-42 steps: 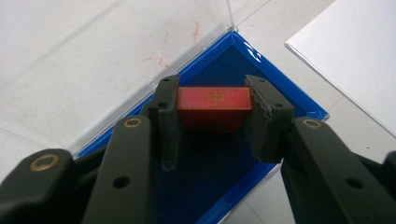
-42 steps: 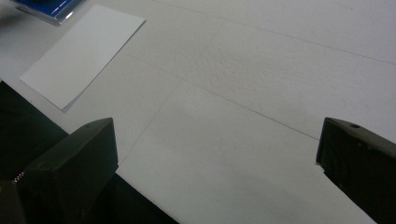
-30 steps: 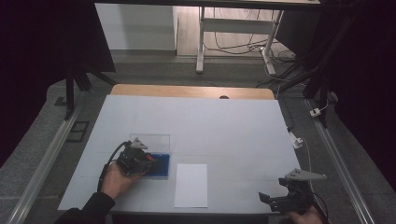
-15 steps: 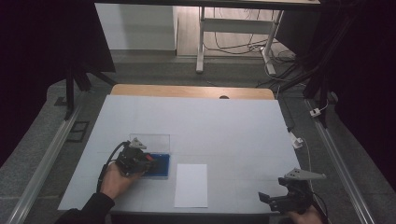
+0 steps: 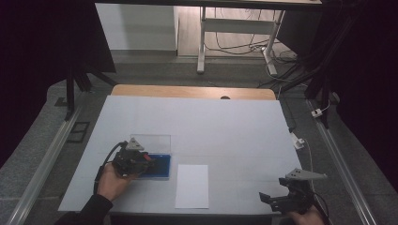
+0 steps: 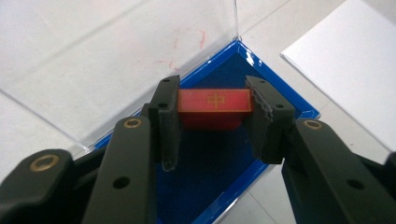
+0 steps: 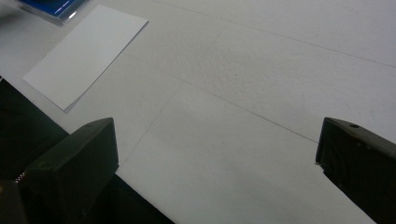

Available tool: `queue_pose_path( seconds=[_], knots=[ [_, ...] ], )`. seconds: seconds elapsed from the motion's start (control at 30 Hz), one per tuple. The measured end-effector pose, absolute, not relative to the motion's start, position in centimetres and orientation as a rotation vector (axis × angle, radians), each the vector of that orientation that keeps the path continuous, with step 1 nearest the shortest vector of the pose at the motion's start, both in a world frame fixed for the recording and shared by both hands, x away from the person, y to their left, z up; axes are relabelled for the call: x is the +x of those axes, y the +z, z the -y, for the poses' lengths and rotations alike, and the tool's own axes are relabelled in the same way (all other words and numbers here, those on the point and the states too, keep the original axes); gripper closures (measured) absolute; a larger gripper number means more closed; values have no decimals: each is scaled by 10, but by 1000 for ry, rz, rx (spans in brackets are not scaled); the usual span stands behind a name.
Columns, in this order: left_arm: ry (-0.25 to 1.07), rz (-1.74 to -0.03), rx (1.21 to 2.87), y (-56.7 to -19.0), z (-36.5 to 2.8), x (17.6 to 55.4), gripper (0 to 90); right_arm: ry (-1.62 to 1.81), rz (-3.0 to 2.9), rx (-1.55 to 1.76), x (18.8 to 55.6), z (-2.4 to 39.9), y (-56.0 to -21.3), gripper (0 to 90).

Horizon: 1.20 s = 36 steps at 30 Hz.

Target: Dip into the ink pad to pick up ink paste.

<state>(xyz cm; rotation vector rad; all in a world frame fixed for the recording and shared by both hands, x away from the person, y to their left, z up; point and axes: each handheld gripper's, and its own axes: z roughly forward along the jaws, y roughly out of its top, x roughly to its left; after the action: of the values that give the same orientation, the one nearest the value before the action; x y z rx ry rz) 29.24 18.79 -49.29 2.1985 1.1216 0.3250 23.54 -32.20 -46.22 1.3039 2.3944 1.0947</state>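
The left tongs [image 6: 212, 123] clamp a red block [image 6: 214, 106] by its two ends, just above the blue-lined tray [image 6: 285, 100] of a clear-lidded box [image 5: 151, 141] near the counter's [image 5: 234, 126] front left, apparently to lift it out. Its top bears a gold mark (seemingly the character 中). The right tongs [image 7: 217, 154] hang wide and empty over bare counter, likely waiting, with a white sheet [image 5: 192, 185] between the two.

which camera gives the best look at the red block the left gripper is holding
The left gripper view: the red block sits large and sharp between the left gripper's jaws, above the blue tray. In the high view it is just a red speck at that gripper.
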Motion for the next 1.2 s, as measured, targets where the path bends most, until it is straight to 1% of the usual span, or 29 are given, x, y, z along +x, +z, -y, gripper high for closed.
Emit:
queue_pose_path(
  seconds=[0.27, 0.57, 1.2],
  knots=[
    [311, -1140, 2155, -482, -191, 286, 581, 1094, -2396, 1300, 235, 322, -462, 0],
    [325, -1080, 2159, -470, -185, 277, 581, 1096, -2394, 1302, 234, 322, -462, 0],
    [281, -1017, 2135, -455, -173, 266, 581, 1099, -2391, 1306, 234, 324, -462, 0]
  ],
)
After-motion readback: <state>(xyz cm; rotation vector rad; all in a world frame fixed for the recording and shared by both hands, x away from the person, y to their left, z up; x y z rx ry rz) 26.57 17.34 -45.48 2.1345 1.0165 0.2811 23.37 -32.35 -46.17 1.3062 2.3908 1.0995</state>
